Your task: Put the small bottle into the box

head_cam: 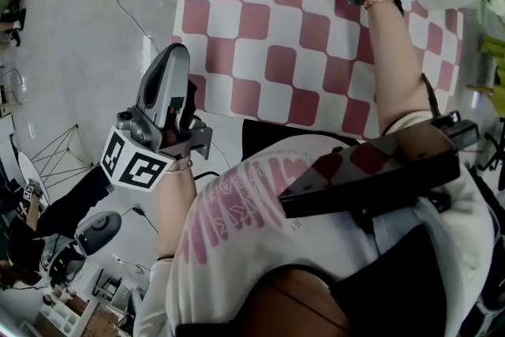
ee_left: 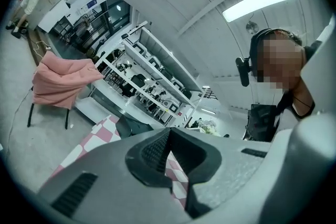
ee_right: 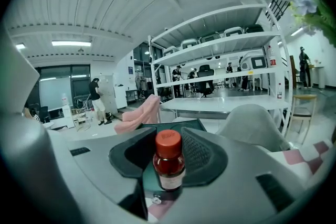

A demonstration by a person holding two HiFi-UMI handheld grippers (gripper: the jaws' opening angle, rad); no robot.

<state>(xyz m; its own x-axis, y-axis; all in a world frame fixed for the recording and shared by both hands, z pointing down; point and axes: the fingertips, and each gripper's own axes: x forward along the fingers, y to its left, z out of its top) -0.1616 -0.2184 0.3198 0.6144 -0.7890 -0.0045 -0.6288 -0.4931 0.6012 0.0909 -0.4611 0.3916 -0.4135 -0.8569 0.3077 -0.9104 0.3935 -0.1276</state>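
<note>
Red-capped amber bottle (ee_right: 168, 166)

Pink-and-white checkered cloth (head_cam: 316, 51); pink fabric (ee_left: 60, 81) (draped, rumpled); white shelving (ee_right: 220, 41) behind.

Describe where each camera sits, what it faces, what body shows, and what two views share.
Head view: on head, steeply down at checkered cloth; torso, forearms show.
Left gripper view: on left hand-held gripper, towards shelves; person's head shows.
Right gripper view: on right hand-held gripper, past clamped small bottle; no body evident.
Shared: pink cloth, both gripper views.
</note>
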